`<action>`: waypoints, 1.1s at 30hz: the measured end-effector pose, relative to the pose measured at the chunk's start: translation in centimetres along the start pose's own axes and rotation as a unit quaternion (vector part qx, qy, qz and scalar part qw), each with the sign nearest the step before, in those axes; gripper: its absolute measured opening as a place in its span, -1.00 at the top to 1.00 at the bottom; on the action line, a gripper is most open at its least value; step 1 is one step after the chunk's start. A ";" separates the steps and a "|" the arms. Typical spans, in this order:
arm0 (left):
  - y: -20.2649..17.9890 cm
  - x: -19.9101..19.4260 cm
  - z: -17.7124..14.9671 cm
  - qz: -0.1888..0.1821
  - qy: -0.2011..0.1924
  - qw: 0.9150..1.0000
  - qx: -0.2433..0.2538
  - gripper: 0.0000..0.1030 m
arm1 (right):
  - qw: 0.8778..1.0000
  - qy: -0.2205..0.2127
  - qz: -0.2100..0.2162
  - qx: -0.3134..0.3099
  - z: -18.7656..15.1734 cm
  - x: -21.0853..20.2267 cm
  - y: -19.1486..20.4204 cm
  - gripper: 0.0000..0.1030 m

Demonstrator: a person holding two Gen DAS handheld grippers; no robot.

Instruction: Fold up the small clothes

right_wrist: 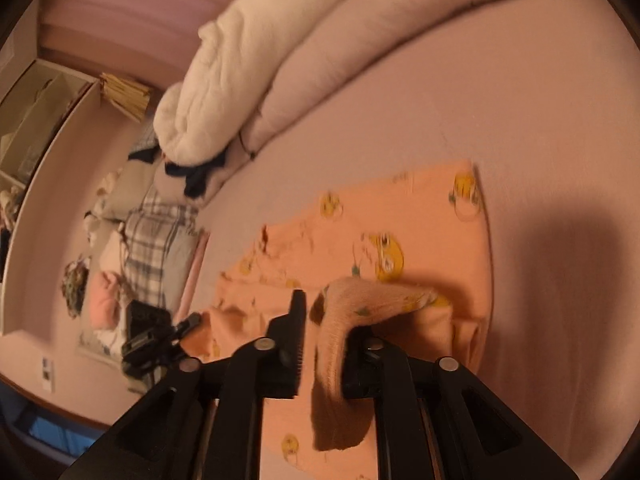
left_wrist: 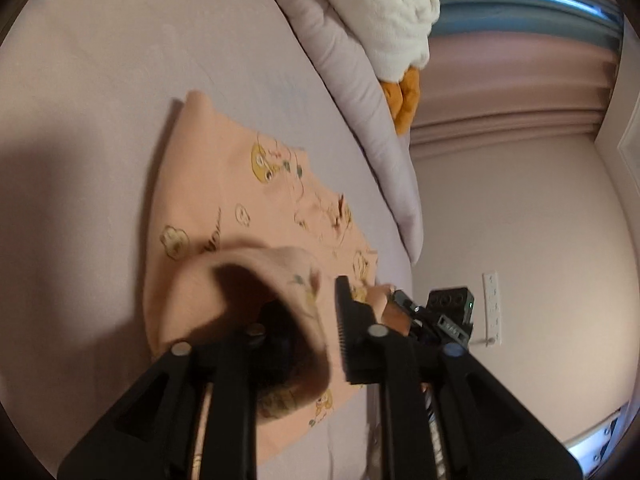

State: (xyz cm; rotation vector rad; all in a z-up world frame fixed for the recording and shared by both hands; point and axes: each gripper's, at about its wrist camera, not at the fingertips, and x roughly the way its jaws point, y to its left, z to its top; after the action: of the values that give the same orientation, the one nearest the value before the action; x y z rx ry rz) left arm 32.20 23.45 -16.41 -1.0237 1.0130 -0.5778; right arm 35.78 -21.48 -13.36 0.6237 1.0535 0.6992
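A small peach garment (left_wrist: 224, 200) with yellow cartoon prints lies on the pink bed sheet (left_wrist: 100, 80); it also shows in the right wrist view (right_wrist: 420, 224). My left gripper (left_wrist: 316, 320) is open, and a lifted fold of the garment (left_wrist: 256, 280) drapes over its left finger. My right gripper (right_wrist: 328, 332) is open too, with a raised fold of the garment (right_wrist: 352, 320) hanging over its right finger. The other gripper's body (left_wrist: 448, 316) shows past the garment's edge, as does the left one (right_wrist: 148, 332) in the right wrist view.
A rolled pink duvet (left_wrist: 352, 80) and a white plush toy (left_wrist: 384, 12) with orange feet lie along the bed's far side. A heap of clothes with a plaid piece (right_wrist: 156, 240) lies beyond the bed edge. A wall socket (left_wrist: 492, 304) is on the wall.
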 end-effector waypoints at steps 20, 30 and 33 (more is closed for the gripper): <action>0.6 -2.3 4.4 0.067 -0.114 0.987 -0.090 0.64 | 0.966 -0.087 0.077 0.230 4.0 -0.3 -5.7 0.27; -1.5 -7.5 3.3 0.115 -0.166 0.979 -0.029 0.10 | 0.993 -0.086 0.005 0.083 0.2 -4.9 -2.1 0.16; -2.6 -6.2 2.5 0.130 -0.134 0.982 0.005 0.10 | 0.996 -0.077 -0.008 0.049 -1.7 -5.5 -1.2 0.16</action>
State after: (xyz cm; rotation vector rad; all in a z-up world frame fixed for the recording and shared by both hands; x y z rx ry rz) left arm 31.76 28.30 -11.09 -0.9133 0.8846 -0.2231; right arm 32.68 -26.29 -11.84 0.7420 0.9529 0.5789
